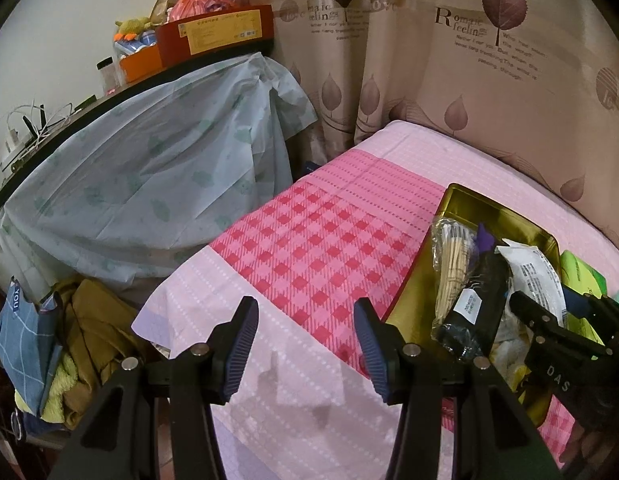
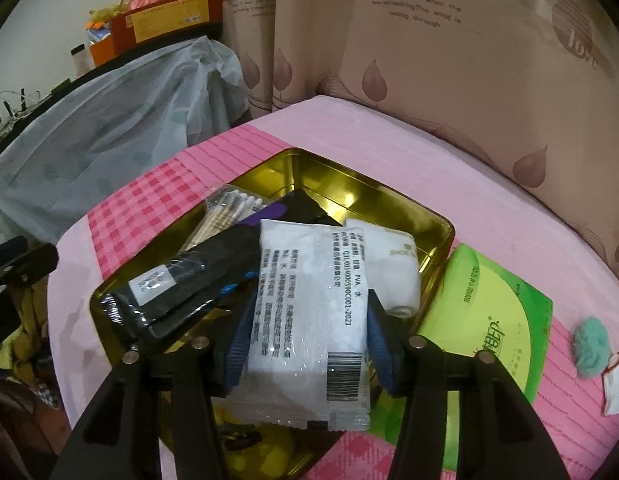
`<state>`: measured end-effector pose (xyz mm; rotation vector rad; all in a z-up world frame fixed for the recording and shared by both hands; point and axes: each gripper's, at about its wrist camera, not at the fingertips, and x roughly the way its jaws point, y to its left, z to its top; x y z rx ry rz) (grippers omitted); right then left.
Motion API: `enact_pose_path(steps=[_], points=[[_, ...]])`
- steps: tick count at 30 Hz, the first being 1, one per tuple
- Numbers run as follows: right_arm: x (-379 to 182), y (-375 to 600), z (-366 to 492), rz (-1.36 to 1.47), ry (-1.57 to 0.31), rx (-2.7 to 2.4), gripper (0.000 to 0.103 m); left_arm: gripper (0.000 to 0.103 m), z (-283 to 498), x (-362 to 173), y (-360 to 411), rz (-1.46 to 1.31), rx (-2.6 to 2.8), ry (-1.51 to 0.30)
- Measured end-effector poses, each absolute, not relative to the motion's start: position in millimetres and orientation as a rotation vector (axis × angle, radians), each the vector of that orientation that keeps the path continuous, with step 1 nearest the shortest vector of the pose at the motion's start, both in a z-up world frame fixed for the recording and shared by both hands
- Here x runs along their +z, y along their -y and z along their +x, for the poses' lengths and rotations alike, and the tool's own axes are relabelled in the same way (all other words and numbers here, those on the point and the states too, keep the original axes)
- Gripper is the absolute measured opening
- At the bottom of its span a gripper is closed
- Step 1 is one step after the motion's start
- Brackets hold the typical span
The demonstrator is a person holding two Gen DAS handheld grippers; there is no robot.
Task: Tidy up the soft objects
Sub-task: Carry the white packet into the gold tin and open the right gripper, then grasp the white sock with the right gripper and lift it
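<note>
My right tongs [image 2: 307, 336] grip white packet [image 2: 309, 320] over gold tin [image 2: 389, 204] w/ other packs, for sorting; left tongs [image 1: 305, 344] open, idle above bedsheet [image 1: 309, 240].

Tin tray [image 2: 437, 236] sits on the bed [image 2: 489, 184], curtain [image 2: 449, 80] behind. In tray: cotton swab pack [image 2: 229, 210] far left, black packet [image 2: 177, 288] in front of it, white sachet [image 2: 309, 320] to its right, overlapping it, rolled white item [image 2: 393, 268] further right. Tissue pack [image 2: 493, 320] lies right of tray, fluffy pom-pom [image 2: 591, 348] right of that.
</note>
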<state>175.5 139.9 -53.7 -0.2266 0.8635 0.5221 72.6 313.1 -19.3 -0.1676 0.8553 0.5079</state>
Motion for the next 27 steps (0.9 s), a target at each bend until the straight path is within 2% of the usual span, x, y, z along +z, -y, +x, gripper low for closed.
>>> enact_pose_path(steps=[8, 13, 18, 27], points=[[-41.4, -136.9, 165.2, -0.202, -0.835, 0.555, 0.074, 0.051, 73.8, -18.6, -311.7, -0.158, 0.505, -0.855], [-32.8, -132.2, 159.4, -0.181, -0.822, 0.565, 0.076, 0.051, 74.2, -18.1, -309.3, -0.145, 0.502, -0.850], [-20.4, -120.8, 153.3, -0.138, -0.804, 0.574, 0.084, 0.051, 74.4, -18.6, -308.2, -0.132, 0.499, -0.849], [-4.1, -69.0, 140.7, -0.105, -0.764, 0.521, 0.087, 0.051, 75.0, -19.2, -305.1, -0.116, 0.497, -0.847]])
